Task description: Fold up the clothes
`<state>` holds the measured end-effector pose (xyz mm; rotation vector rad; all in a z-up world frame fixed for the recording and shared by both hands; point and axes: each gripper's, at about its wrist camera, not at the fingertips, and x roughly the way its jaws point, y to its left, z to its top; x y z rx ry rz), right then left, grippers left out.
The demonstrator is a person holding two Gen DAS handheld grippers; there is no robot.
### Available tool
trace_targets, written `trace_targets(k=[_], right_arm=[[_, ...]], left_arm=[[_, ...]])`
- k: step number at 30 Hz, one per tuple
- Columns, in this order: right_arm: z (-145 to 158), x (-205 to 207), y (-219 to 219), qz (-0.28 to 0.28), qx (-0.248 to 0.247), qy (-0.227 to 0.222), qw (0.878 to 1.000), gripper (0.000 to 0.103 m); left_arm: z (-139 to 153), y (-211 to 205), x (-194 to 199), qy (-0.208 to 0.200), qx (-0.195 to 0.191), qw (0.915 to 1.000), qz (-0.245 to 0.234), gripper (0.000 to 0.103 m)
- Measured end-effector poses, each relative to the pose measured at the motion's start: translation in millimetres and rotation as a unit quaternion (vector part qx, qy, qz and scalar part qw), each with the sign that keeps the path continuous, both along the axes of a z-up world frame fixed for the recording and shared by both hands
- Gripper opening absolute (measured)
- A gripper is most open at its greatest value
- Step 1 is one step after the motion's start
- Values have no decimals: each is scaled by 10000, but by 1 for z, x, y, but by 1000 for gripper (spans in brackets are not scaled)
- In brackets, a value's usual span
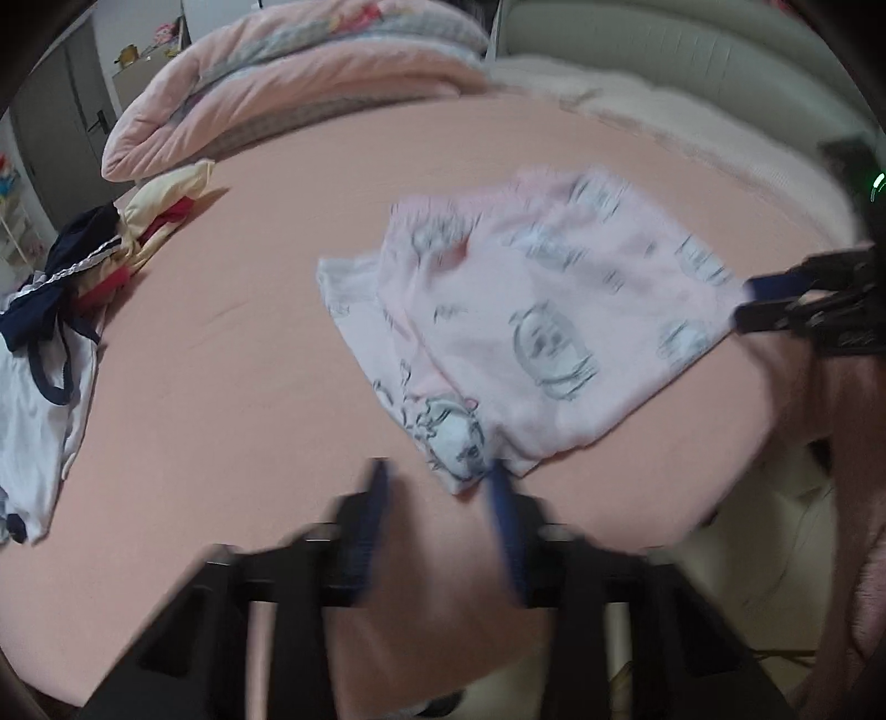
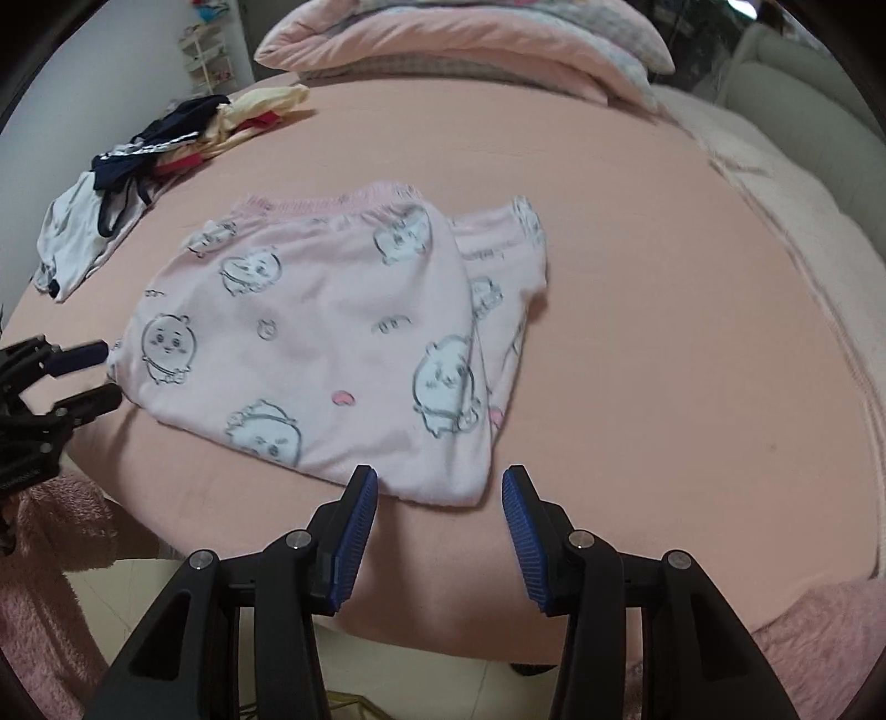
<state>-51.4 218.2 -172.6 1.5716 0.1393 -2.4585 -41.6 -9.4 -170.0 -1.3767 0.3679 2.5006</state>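
Pink pyjama trousers (image 2: 310,343) printed with grey cartoon animals lie folded on the pink bed sheet (image 2: 664,332). In the right wrist view my right gripper (image 2: 440,482) stands open at the garment's near edge, with the hem just between its blue pads (image 2: 354,531) and neither pad pressing on it. My left gripper (image 2: 97,376) sits at the garment's left edge, jaws apart. The left wrist view is blurred: my left gripper (image 1: 440,487) is open there, one fingertip brushing the near corner of the trousers (image 1: 554,310). My right gripper (image 1: 745,304) shows at the garment's far right corner.
A heap of unfolded clothes (image 2: 149,155), navy, white, cream and red, lies at the bed's far left. A rolled pink quilt (image 2: 454,44) lies along the back, a pale blanket (image 2: 786,210) at the right. A fluffy pink sleeve (image 2: 55,543) and the bed's near edge with floor (image 2: 415,687) sit below.
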Motion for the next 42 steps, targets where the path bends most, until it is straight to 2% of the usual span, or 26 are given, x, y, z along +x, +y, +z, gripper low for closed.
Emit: trace_targets(k=[3,6,8,9,11,16,19,21,23,25,27,28,31,34,36,37,39,40,41,42], right_arm=[[-5,-7,-7,-4,-102,-56,9999,47],[-4,-11,-10,29,-304,45,9995,44],[-4,-13,-9,17,-480,38,9988,24],[-4,-14,-9,8,-567,31,9984,18],[-4,-15,-9,-28,-590,65,9982,15],[0,-14,-19,-33,-540,298,9981,14],[10,-8,-7,-124,-692,399,9967,14],[8,-2,2,-170,-627,274,9975,13],[4,2,10,-211,-551,128,9982,14],[0,6,6,-89,-428,-22,9990,14],[2,4,1,-67,-368,74,9993,15],[2,3,1,-95,-383,81,9992,15],[1,1,6,-205,-401,76,9990,19],[3,-2,9,-279,-361,139,9989,23],[7,-7,13,-352,-414,187,9983,23],[11,-7,17,-406,-453,224,9979,23],[19,-4,29,-525,-529,307,9967,23],[21,-6,33,-581,-557,320,9962,23],[22,-6,38,-642,-600,298,9957,23],[22,-5,45,-706,-649,268,9950,23]], left_arm=[[-1,11,-3,227,-64,9997,-76,12],[6,6,-4,278,403,9988,-8,8],[13,-2,-3,365,632,9973,53,4],[15,-7,-2,401,679,9968,111,3],[18,-18,-3,412,702,9963,276,2],[22,-32,-3,440,774,9946,540,2],[22,-37,0,421,684,9941,723,0],[20,-45,1,322,688,9929,918,0],[19,-56,0,126,964,9902,998,0],[22,-58,0,30,1344,9868,909,0],[24,-53,-1,-47,1599,9846,699,2],[23,-49,-1,-77,1603,9851,623,3],[13,-34,-1,-232,1296,9904,416,3],[15,-25,2,-241,1334,9906,160,4],[18,-24,5,-206,1319,9910,130,6],[19,-25,7,-203,1318,9910,146,10],[20,-29,9,-223,1423,9895,102,29],[22,-29,10,-191,1484,9887,52,46],[23,-28,11,-122,1540,9880,-11,51],[25,-27,12,-33,1537,9881,-59,51]])
